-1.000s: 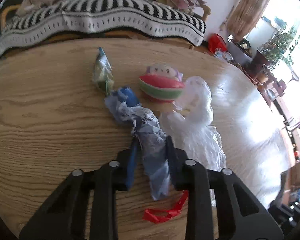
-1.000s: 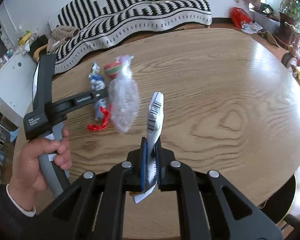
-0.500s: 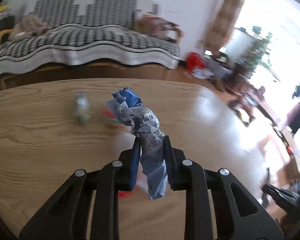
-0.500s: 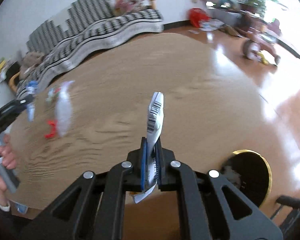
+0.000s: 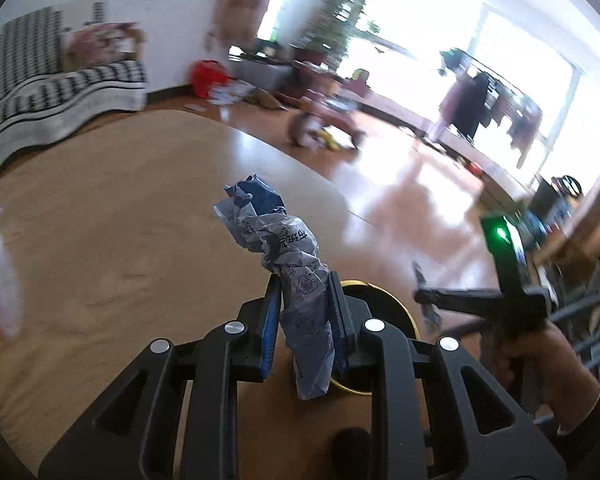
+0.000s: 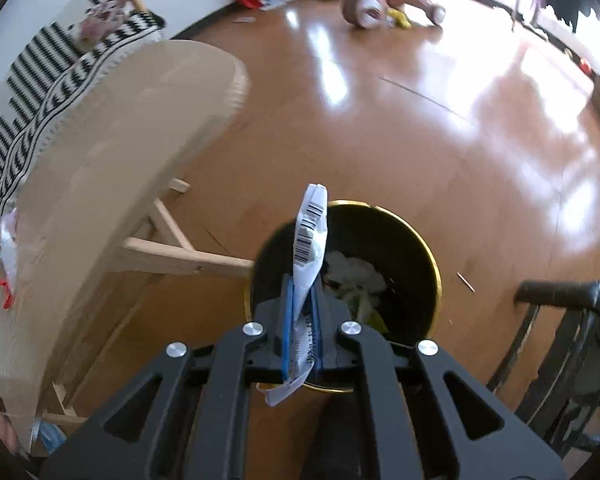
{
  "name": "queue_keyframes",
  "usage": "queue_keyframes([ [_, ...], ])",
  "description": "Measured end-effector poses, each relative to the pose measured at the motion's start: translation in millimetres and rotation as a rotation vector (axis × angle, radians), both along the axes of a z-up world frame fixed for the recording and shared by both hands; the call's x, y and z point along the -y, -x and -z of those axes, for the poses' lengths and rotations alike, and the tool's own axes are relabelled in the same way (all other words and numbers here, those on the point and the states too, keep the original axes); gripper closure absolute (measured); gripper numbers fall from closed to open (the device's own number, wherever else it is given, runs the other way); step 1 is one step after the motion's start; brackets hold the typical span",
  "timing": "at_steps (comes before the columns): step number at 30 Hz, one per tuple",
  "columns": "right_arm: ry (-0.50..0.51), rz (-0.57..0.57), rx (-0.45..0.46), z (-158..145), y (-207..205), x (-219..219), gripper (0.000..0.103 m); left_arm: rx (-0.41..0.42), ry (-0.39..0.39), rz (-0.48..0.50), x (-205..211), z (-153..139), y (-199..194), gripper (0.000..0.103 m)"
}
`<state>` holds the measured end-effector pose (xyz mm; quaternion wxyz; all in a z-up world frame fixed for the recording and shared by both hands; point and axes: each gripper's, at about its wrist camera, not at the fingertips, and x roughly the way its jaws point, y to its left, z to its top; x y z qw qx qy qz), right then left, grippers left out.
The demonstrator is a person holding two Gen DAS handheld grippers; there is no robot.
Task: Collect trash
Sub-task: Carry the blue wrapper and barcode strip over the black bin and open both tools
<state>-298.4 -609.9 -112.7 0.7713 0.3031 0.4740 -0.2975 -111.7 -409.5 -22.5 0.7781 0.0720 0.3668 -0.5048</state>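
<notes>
The left gripper (image 5: 305, 312) has its jaws clamped on a crumpled wrapper (image 5: 278, 248), the right gripper (image 6: 302, 312) on a barcoded packet (image 6: 310, 236) above the black bin (image 6: 414, 248).

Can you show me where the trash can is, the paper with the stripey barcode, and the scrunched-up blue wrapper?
trash can (image 6: 426, 248): right wrist view, on its gold rim.
barcode paper (image 6: 310, 236): right wrist view, on the printed barcode.
crumpled blue wrapper (image 5: 284, 240): left wrist view, on its crinkled upper part.
</notes>
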Motion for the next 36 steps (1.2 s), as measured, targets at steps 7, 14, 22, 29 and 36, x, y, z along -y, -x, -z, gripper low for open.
queue_keyframes([
  [7, -0.013, 0.026, 0.009, 0, 20, 13, 0.094, -0.009, -0.035, 0.100, 38, 24, 26, 0.081],
  [14, -0.008, 0.025, 0.001, -2, 12, 15, 0.094, -0.023, -0.055, 0.119, 43, 40, 30, 0.081],
  [22, -0.010, 0.030, -0.018, 1, 11, 14, 0.093, -0.039, -0.062, 0.138, 56, 46, 25, 0.081],
  [29, 0.024, 0.037, 0.010, -7, 15, 14, 0.033, -0.042, -0.073, 0.154, 63, 51, 30, 0.081],
  [36, 0.044, 0.073, 0.044, -19, 24, 20, 0.033, -0.072, -0.091, 0.185, 77, 65, 39, 0.081],
])
